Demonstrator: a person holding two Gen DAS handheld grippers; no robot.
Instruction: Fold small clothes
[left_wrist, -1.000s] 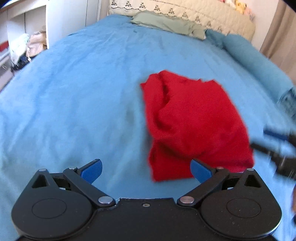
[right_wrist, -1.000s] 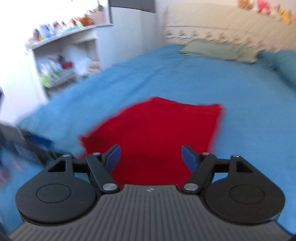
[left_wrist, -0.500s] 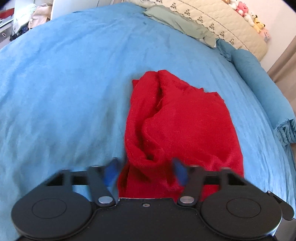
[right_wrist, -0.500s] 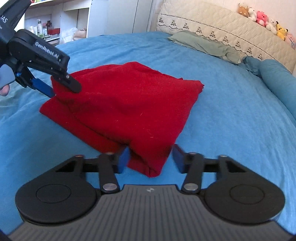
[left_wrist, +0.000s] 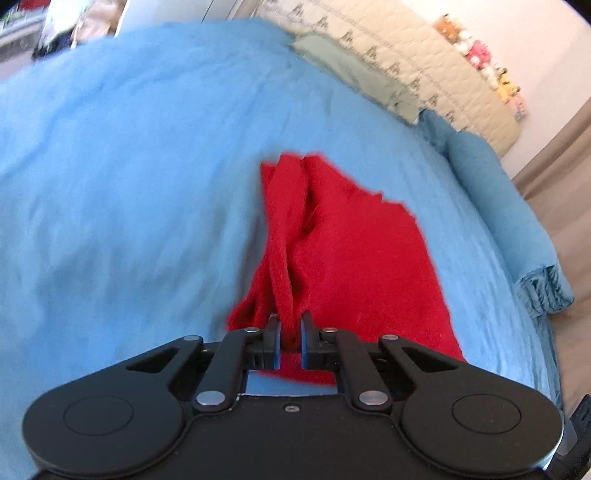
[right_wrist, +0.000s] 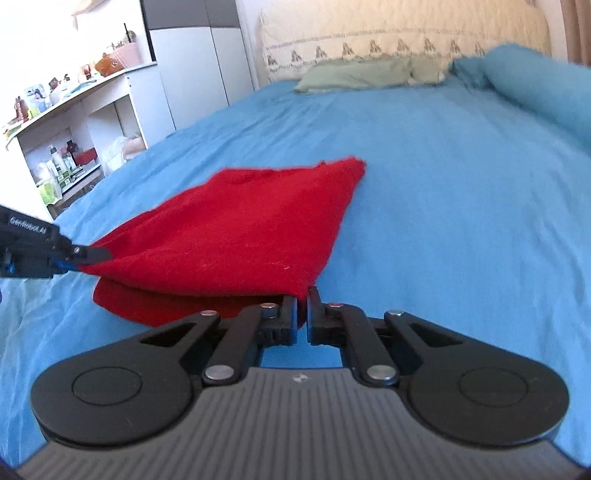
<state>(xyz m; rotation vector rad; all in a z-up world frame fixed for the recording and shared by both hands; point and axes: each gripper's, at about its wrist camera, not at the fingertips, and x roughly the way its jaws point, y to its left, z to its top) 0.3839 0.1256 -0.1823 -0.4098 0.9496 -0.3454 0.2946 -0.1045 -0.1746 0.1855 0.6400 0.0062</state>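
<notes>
A red garment (left_wrist: 351, 251) lies folded over on the blue bed (left_wrist: 129, 184). My left gripper (left_wrist: 290, 332) is shut on a bunched edge of the garment at its near left corner. In the right wrist view the garment (right_wrist: 240, 236) is lifted along its near edge. My right gripper (right_wrist: 303, 299) is shut on its near right corner. The left gripper (right_wrist: 74, 254) shows there at the far left, pinching the other corner. The lower layer of the garment rests on the bed.
A green pillow (right_wrist: 362, 74) and a cream quilted headboard (right_wrist: 406, 37) lie at the bed's far end. A rolled blue blanket (left_wrist: 498, 206) runs along the right side. White shelves with bottles (right_wrist: 62, 147) stand to the left of the bed.
Both grippers moved in on the garment's near corners and shut on them. The near edge has been lifted off the bed.
</notes>
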